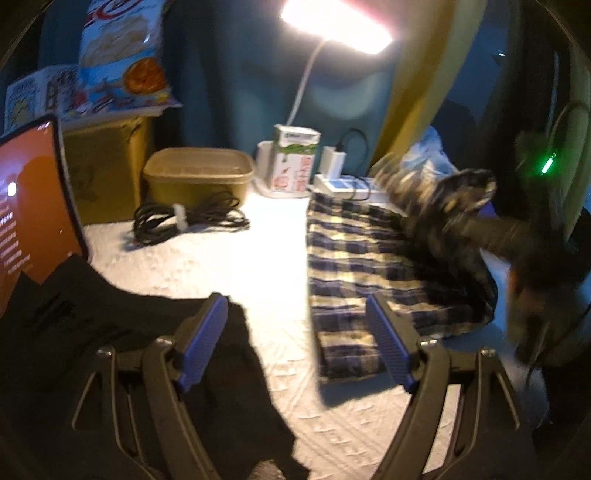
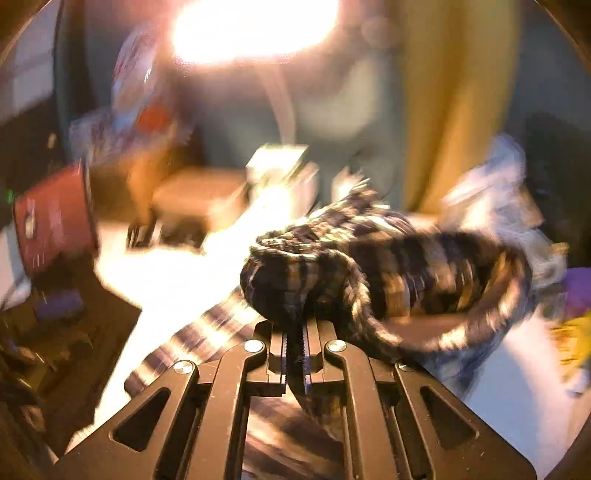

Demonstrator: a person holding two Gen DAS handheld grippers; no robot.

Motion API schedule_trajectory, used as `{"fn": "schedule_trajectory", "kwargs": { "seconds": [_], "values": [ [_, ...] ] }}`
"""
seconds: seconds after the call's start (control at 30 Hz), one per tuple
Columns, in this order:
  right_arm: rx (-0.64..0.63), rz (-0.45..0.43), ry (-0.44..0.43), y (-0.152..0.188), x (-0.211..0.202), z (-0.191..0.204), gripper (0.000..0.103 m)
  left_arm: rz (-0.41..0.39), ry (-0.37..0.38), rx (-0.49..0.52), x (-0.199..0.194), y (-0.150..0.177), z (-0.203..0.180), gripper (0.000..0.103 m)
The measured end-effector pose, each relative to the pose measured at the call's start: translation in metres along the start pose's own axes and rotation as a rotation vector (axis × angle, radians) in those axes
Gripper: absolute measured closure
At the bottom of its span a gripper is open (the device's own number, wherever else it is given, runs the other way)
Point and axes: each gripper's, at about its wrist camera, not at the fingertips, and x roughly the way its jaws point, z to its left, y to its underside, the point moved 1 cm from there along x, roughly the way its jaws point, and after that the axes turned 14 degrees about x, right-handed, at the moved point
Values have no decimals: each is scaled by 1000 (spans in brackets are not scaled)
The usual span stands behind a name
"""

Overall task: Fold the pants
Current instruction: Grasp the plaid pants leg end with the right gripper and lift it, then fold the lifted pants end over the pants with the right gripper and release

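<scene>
Plaid pants [image 1: 365, 251] in navy and cream lie partly flat on the white patterned tabletop [image 1: 258, 266] at the right. In the left wrist view my left gripper [image 1: 295, 339] hovers open above the table, its blue pads [image 1: 201, 343] wide apart with nothing between them. The right pad overlaps the pants' near edge. A raised, blurred bunch of the pants [image 2: 369, 266] hangs in my right gripper [image 2: 294, 350], which is shut on the cloth. In the left wrist view that bunch [image 1: 458, 199] is lifted at the right by the blurred right gripper [image 1: 491, 229].
A black garment [image 1: 110, 332] lies at the near left. A tablet [image 1: 29, 206] leans at the left. A coiled black cable [image 1: 184, 219], a tan tub [image 1: 197, 173], a carton [image 1: 295, 158], a charger [image 1: 351, 184] and a bright lamp [image 1: 332, 22] stand at the back.
</scene>
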Motion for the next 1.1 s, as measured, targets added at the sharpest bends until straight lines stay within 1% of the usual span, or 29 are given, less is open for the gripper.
{"fn": "schedule_trajectory", "kwargs": {
  "seconds": [0.03,0.1,0.13,0.17,0.23,0.27,0.3,0.43,0.53,0.57,0.63,0.7,0.83,0.9,0.93,0.97,1.03,1.1],
  "values": [
    [-29,83,-5,13,23,12,96,6,-3,-5,1,2,3,24],
    [-53,174,-19,29,43,25,91,30,-9,-16,5,5,10,24],
    [-66,196,-27,36,48,31,76,35,-11,-20,6,6,13,24],
    [-81,186,-51,41,45,35,59,38,-10,-23,8,7,16,24],
    [-100,177,-129,44,35,39,41,46,-10,-26,11,6,19,24],
    [-108,185,-170,46,28,40,41,46,-5,-26,14,4,20,24],
    [-118,183,-185,46,22,40,41,44,0,-23,16,2,19,24],
    [-133,154,-215,48,-10,28,40,16,37,24,23,-17,6,24],
    [-102,114,-223,45,-34,5,40,-18,102,97,31,-35,-19,24],
    [-87,93,-208,43,-40,-5,40,-27,132,134,37,-42,-32,24],
    [-58,59,-163,38,-49,-24,41,-32,162,193,48,-52,-50,24],
    [-18,23,-115,32,-52,-47,41,-25,165,258,64,-63,-68,24],
    [60,-15,-20,23,-50,-93,41,-5,182,315,95,-82,-90,24],
    [82,-28,-6,20,-48,-112,41,0,159,363,110,-92,-98,24],
    [82,-37,-9,18,-47,-117,45,10,135,376,117,-96,-99,24],
    [77,-56,-26,15,-44,-121,60,24,107,382,126,-100,-98,24],
    [53,-66,-78,7,-34,-123,75,66,77,362,146,-106,-88,24],
    [5,-49,-87,-6,-15,-121,79,104,34,343,167,-110,-72,24]
  ]
}}
